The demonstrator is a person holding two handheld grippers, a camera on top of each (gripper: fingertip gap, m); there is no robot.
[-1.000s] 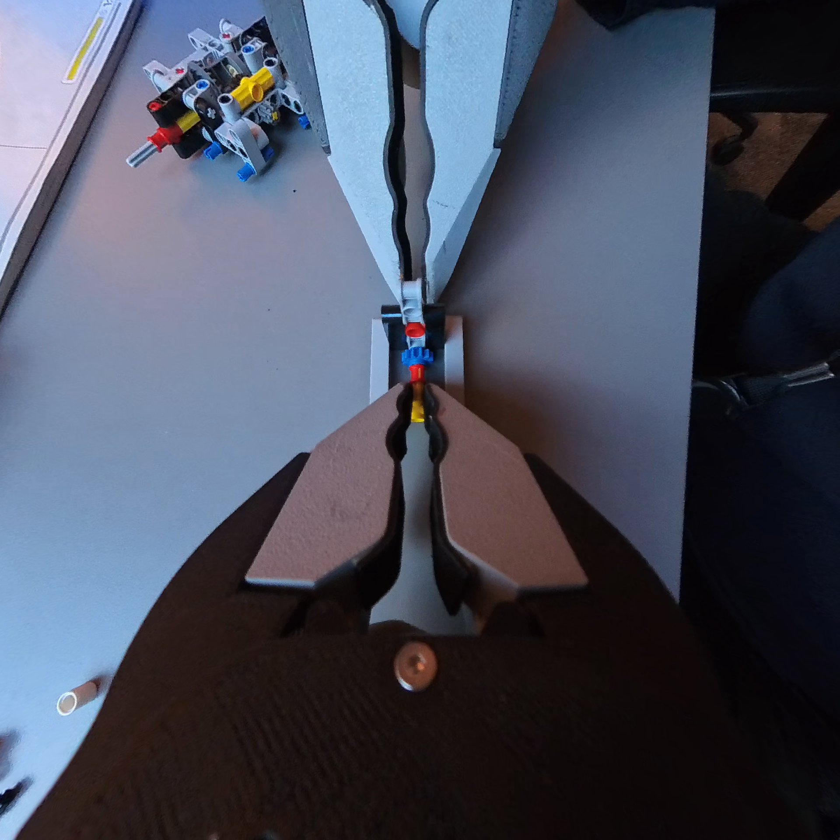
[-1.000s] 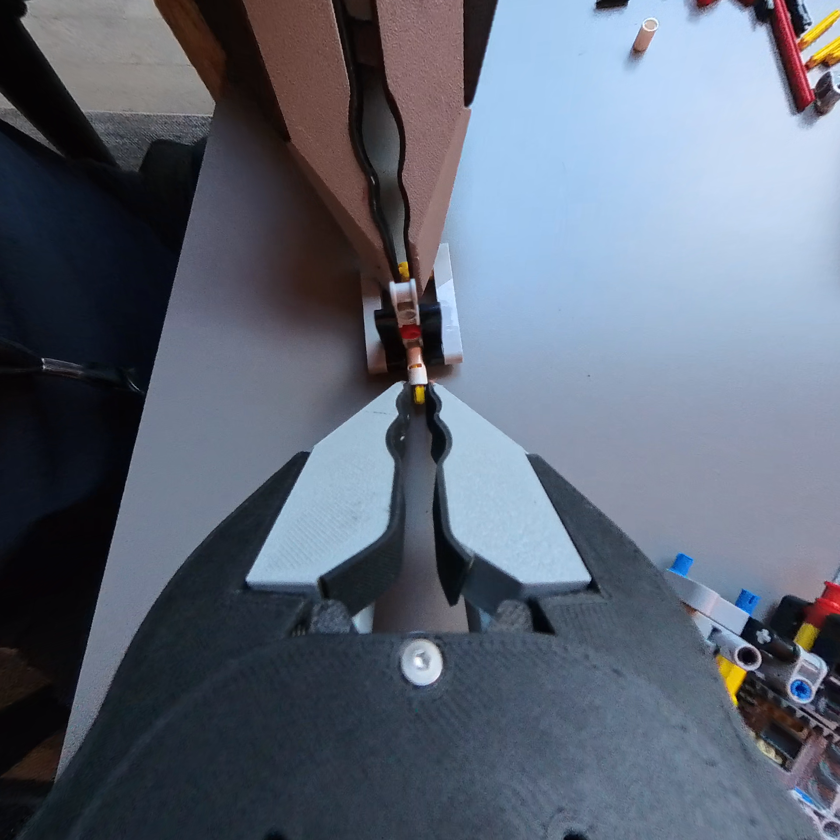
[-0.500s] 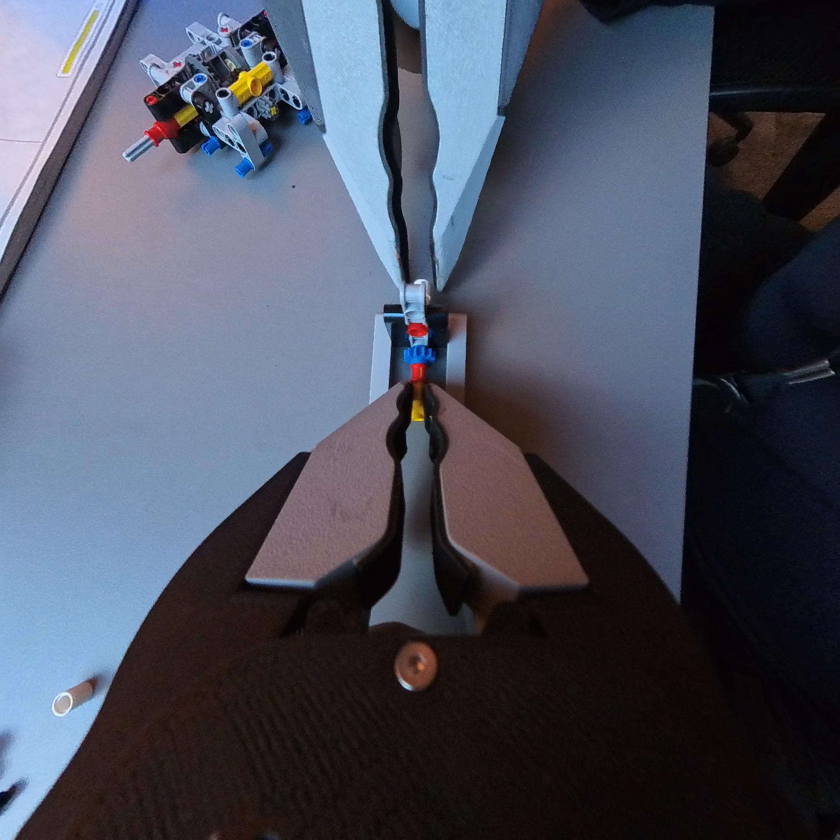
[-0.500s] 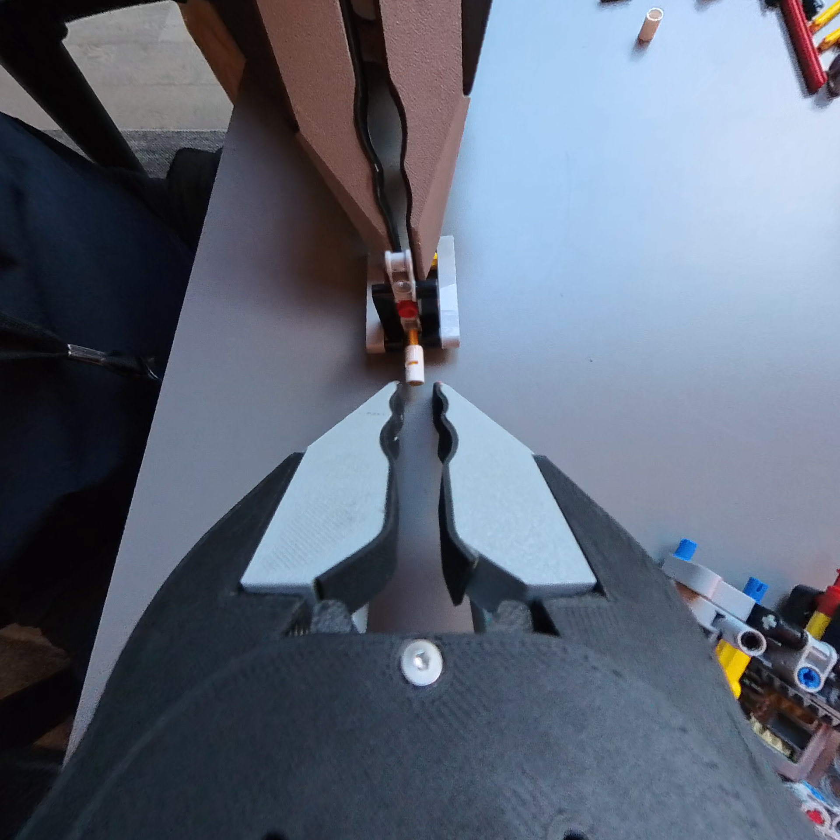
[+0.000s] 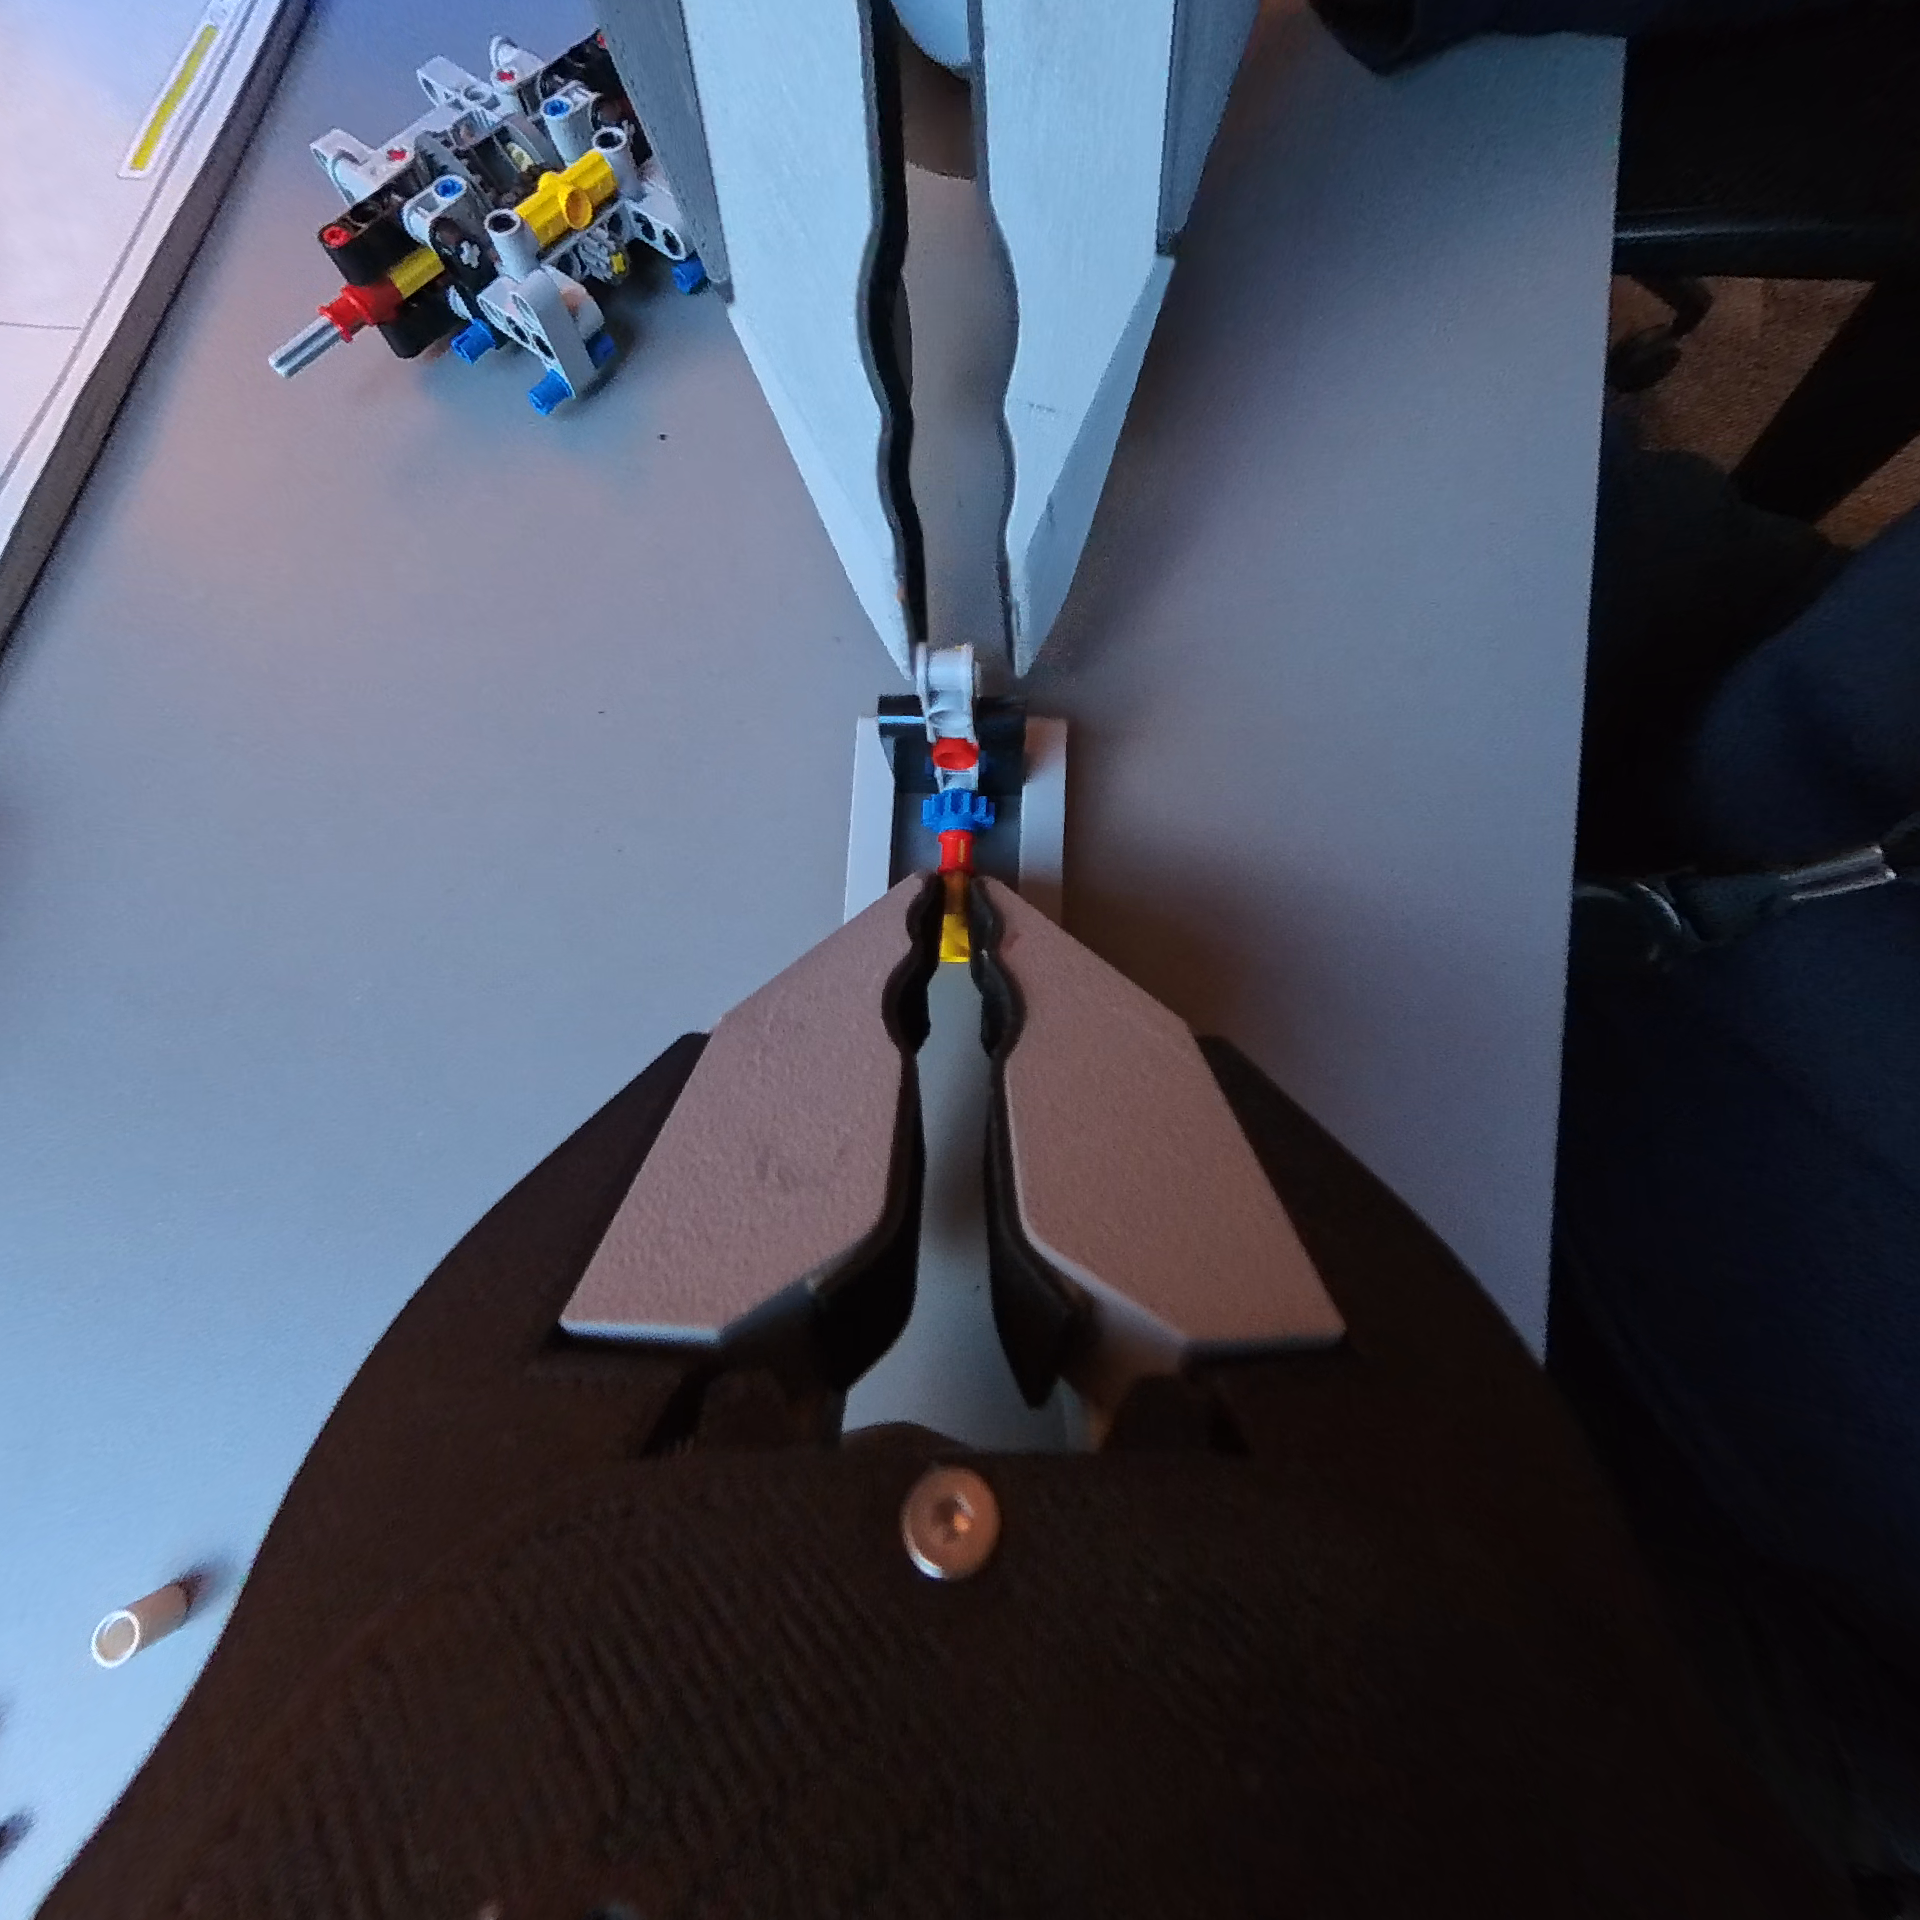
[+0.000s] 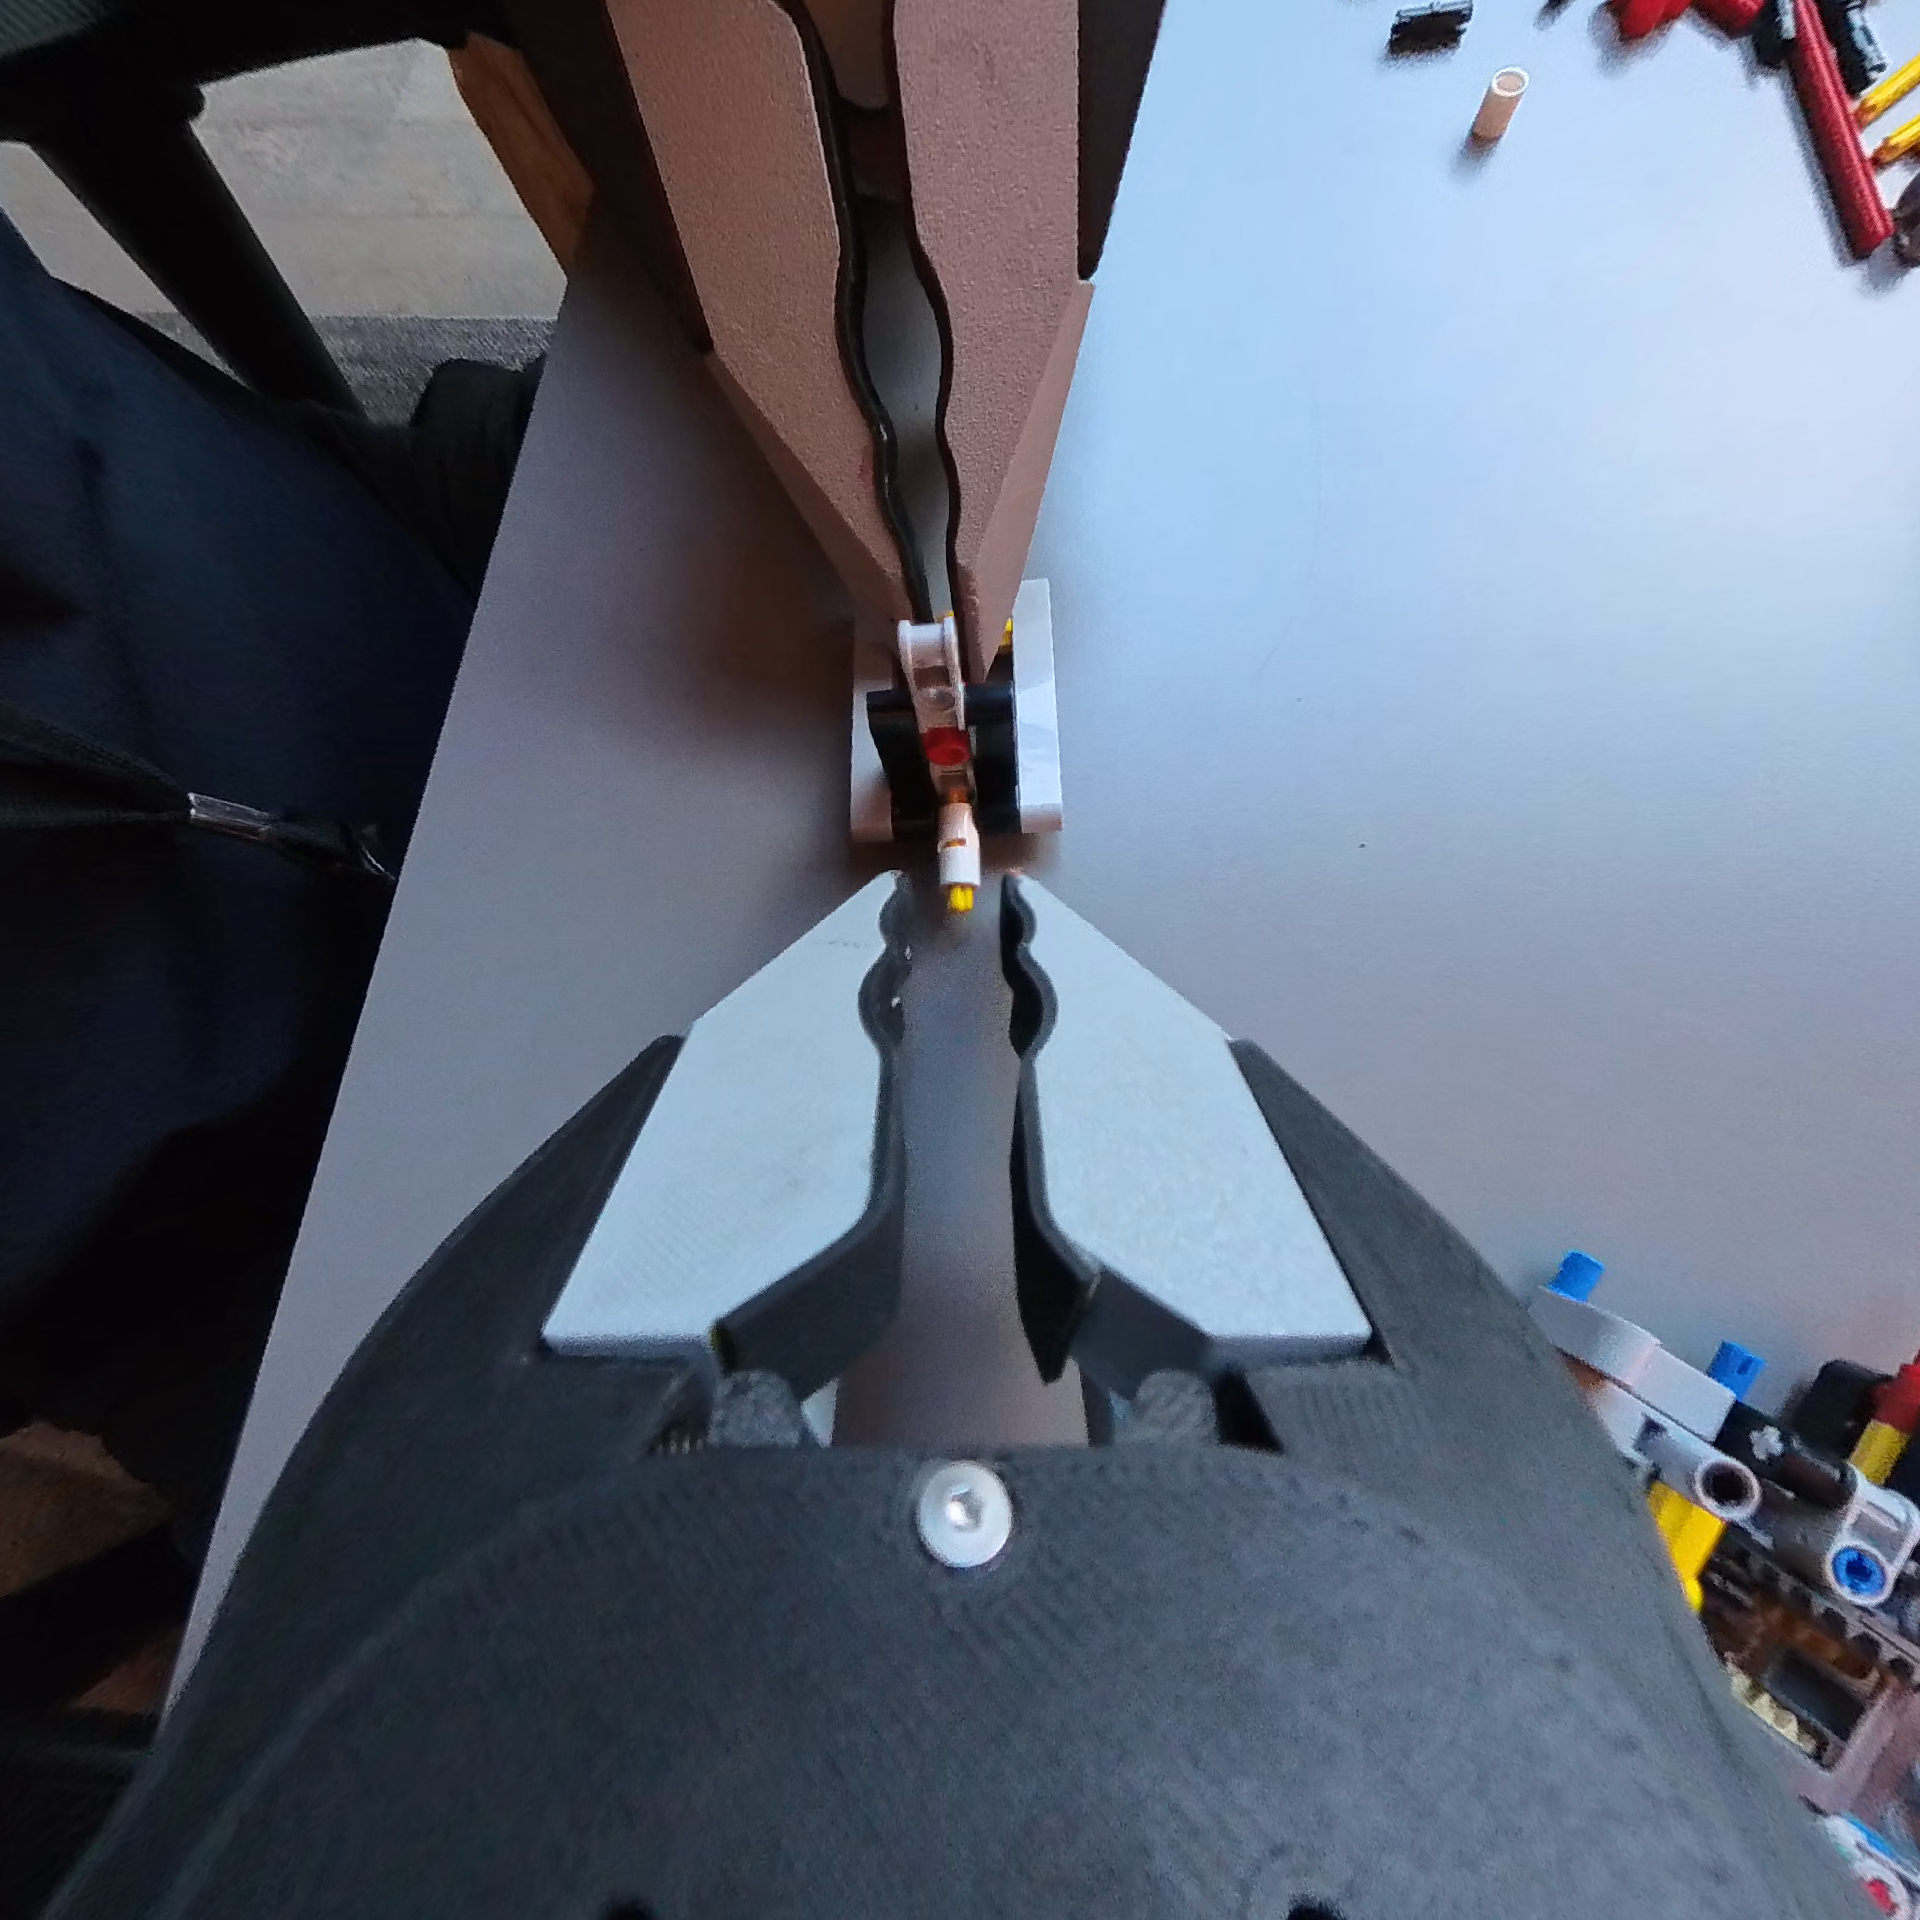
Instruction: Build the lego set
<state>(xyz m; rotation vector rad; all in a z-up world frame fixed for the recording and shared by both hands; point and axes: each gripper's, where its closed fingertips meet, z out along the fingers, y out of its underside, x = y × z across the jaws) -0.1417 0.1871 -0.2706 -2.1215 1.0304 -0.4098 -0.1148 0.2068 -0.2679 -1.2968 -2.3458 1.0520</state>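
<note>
A small assembly stands on a white plate [image 5: 868, 810] near the table's edge: a yellow axle [image 5: 953, 930] carrying a red bush [image 5: 954, 850], a blue gear [image 5: 957, 810] and a pale connector [image 5: 951, 686], seated in a black holder [image 6: 894, 748]. My left gripper [image 5: 951, 894] is shut on the axle's yellow end. From the other side my right gripper [image 6: 951, 888] is open. The axle's far tip [image 6: 961, 899], beyond a white sleeve [image 6: 956, 847], lies between its fingertips without touching them. Each gripper also shows in the other's view, the right one [image 5: 961, 649] and the left one [image 6: 940, 613].
A larger built block of black, grey, yellow and blue parts [image 5: 488, 239] lies farther off, also in the right wrist view [image 6: 1766, 1475]. A small pale tube [image 5: 135, 1636] and loose red and yellow rods [image 6: 1839, 135] lie on the table. A person in dark clothes [image 6: 156, 727] sits at the table's edge. The left gripper's tips are roughly 4 cm from the right gripper's.
My right gripper opened and let go of the axle's tip, drew back a little, and now stands wider with the tip between its fingers. My left gripper kept its hold.
</note>
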